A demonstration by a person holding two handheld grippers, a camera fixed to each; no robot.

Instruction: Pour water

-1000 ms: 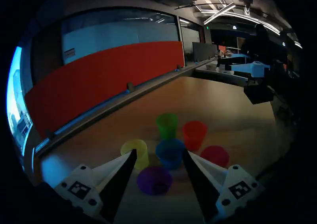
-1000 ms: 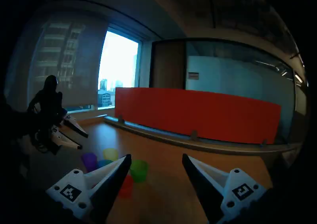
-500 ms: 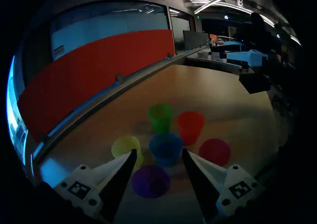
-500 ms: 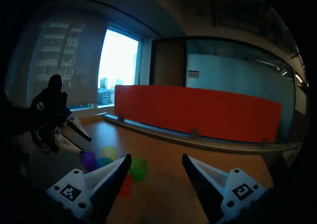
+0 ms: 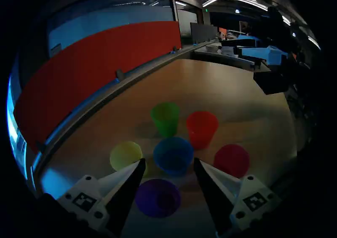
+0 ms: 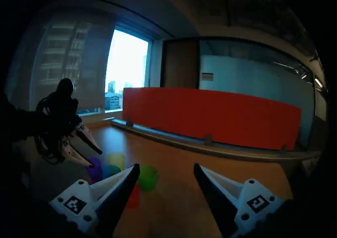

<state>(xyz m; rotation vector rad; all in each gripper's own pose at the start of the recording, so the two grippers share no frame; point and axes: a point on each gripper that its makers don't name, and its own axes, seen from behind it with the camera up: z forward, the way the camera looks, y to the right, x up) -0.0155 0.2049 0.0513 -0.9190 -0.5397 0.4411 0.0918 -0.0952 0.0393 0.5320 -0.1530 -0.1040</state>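
The wooden table stretched wide before me, backed by a red partition. I held the left gripper spread and empty above a tight cluster of cups. The purple cup sat between its fingers, the blue cup just beyond, flanked by the yellow cup and crimson cup. The green cup and red cup stood behind. My right gripper hung apart from them, fingers parted, holding nothing.

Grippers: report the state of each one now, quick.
Left gripper: open, holding nothing.
Right gripper: open, holding nothing.
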